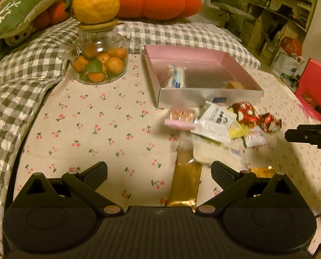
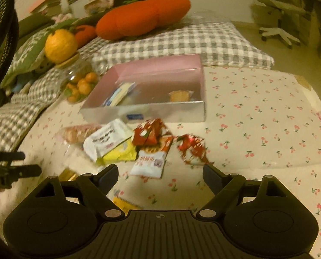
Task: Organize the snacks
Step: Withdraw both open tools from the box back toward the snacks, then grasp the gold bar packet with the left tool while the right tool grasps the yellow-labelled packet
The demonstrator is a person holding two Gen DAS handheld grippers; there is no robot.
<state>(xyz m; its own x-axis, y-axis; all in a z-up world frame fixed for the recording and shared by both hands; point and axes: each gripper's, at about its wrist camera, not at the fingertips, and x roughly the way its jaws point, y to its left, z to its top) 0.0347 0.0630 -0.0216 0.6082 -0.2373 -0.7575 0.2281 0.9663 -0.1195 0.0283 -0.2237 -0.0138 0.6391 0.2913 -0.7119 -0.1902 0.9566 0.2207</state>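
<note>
While snacks (image 2: 126, 142) crowd the box's (image 2: 143, 113) front wall, bare cloth (image 2: 257, 112) lies right.

- Box (image 1: 203, 96), shallow, pink inside with silvery walls, open, toward the far edge of the cloth; holds a white-blue packet (image 1: 176, 76) and an orange-brown snack (image 1: 235, 84).
- Snacks heaped against its near wall: pink pack (image 1: 181, 117), white sachet (image 1: 217, 122), yellow wrapper (image 1: 238, 130), two red foil candies (image 1: 245, 112), gold bar (image 1: 185, 185) nearest.
</note>
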